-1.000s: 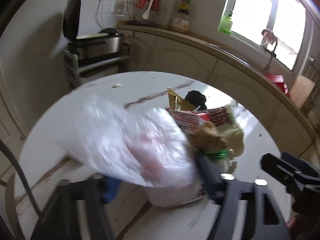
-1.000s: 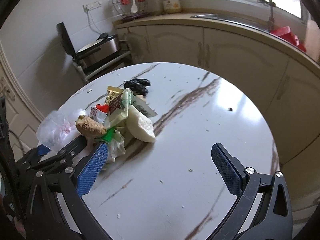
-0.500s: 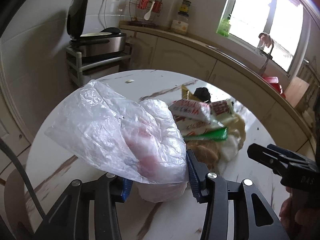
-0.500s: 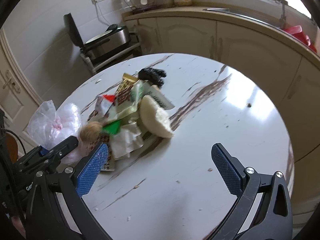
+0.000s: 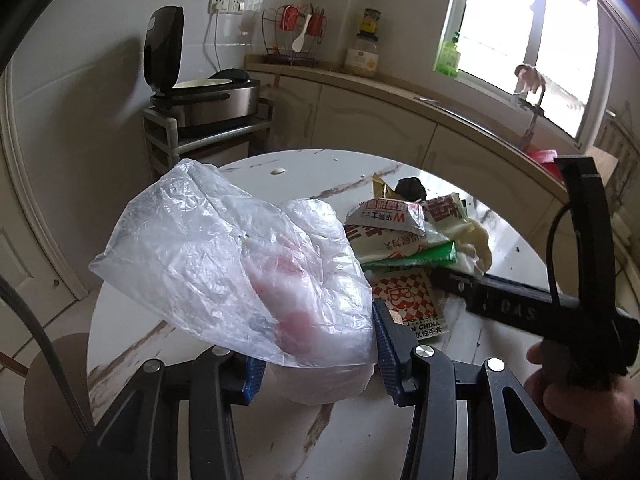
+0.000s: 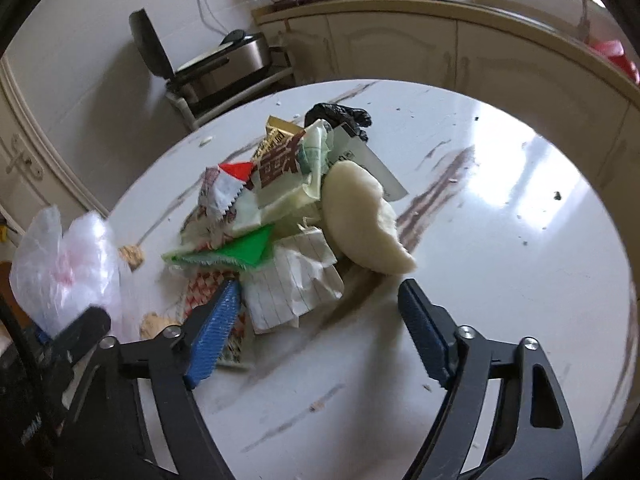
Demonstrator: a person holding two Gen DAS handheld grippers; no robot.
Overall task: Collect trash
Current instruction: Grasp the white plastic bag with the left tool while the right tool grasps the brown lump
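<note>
A clear plastic bag with pink inside bulges up from my left gripper, whose blue pads are shut on its lower part. The bag hangs at the left of the trash pile on the round white marble table. The pile holds snack wrappers, a green wrapper, a pale dough-like lump and a black bag. My right gripper hovers low at the pile's near edge. Its jaws are closing, with crumpled lined paper between them; the right pad stands apart from it.
An open rice cooker on a metal rack stands behind the table. A curved counter with cabinets, a jar and a sink runs along the back. Crumbs dot the tabletop. A hand holds the right gripper.
The right gripper came down and closer to the pile, and its jaws narrowed around the lined paper. The left gripper, still holding the bag, drifted sideways along the table.
</note>
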